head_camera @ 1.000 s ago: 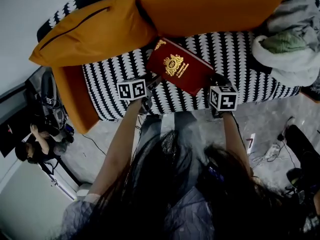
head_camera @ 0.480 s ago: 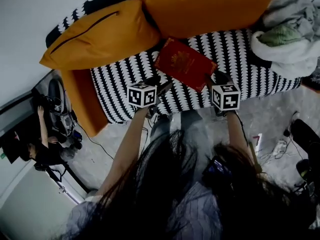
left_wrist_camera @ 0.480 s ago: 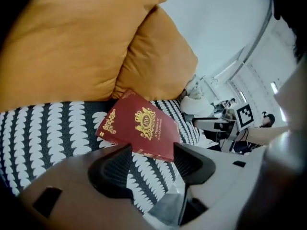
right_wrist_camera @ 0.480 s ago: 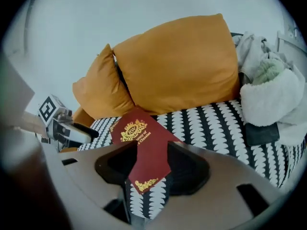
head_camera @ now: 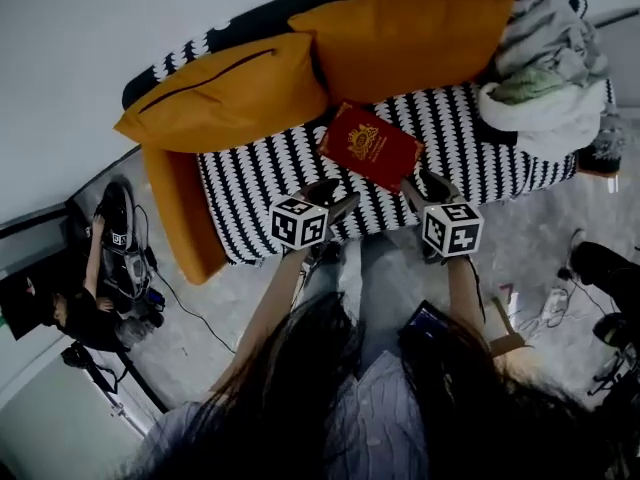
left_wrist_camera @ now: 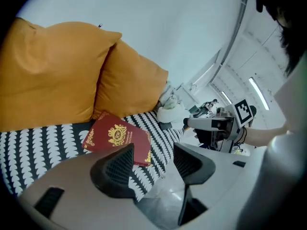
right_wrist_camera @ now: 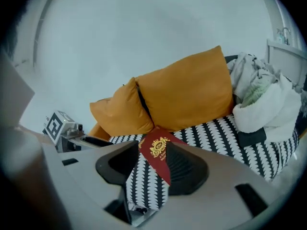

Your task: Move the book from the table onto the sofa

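The dark red book (head_camera: 372,146) with a gold crest lies flat on the black-and-white sofa seat (head_camera: 262,160), just in front of the orange cushions. My left gripper (head_camera: 335,200) hovers off the seat's front edge, left of the book, open and empty. My right gripper (head_camera: 428,186) hangs near the book's right corner, clear of it; its jaws have just opened wider, then eased in slightly, with nothing between them. The book (left_wrist_camera: 116,137) shows beyond the left gripper (left_wrist_camera: 152,152). In the right gripper view the book (right_wrist_camera: 157,150) lies beyond the right gripper (right_wrist_camera: 152,153).
Two orange cushions (head_camera: 235,88) (head_camera: 410,33) lean on the sofa back. A heap of pale clothes (head_camera: 545,78) fills the sofa's right end. An orange throw (head_camera: 180,208) drapes the left end. Cables and gear lie on the floor (head_camera: 545,303); a person (head_camera: 90,303) crouches at lower left.
Both grippers have drawn back from the book's near corners and risen. The book stays flat on the seat. The head view now takes in the whole sofa.
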Action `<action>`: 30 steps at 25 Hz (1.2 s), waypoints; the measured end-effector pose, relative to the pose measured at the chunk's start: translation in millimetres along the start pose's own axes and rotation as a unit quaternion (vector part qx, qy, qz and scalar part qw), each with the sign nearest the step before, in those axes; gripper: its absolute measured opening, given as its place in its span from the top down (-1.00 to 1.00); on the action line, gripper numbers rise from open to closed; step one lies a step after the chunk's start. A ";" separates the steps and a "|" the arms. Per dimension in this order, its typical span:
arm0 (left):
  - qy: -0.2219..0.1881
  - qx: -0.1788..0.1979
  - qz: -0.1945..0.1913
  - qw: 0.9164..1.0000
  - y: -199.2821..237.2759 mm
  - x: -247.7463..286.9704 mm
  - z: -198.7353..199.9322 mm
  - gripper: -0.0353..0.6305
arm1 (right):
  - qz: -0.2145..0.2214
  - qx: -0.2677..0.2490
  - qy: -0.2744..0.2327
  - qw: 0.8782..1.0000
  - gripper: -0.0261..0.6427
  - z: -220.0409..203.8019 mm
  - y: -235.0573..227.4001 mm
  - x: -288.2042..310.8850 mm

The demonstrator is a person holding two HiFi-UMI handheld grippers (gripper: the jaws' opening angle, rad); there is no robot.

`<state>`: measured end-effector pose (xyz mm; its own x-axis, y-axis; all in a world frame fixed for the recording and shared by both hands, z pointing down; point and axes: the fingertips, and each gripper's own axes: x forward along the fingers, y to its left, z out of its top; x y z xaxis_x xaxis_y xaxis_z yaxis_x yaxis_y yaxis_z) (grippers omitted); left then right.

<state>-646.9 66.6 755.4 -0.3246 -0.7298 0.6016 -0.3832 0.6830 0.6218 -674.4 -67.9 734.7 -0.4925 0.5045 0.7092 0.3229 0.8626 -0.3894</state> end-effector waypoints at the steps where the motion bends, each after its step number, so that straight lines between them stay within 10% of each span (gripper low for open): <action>1: -0.009 0.004 -0.005 1.000 -8.0 -9.0 5.0 0.11 | 0.002 0.008 -0.009 1.000 0.36 4.9 7.8 -8.4; 30: -0.159 0.091 -0.091 0.979 -133.0 -255.0 41.7 0.27 | -0.013 0.017 -0.173 0.985 0.59 49.6 215.1 -172.2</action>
<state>-549.2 160.7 498.4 -0.4782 -0.8306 0.2853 -0.5977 0.5458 0.5873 -560.3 32.7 499.7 -0.7486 0.4596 0.4780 0.2822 0.8731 -0.3975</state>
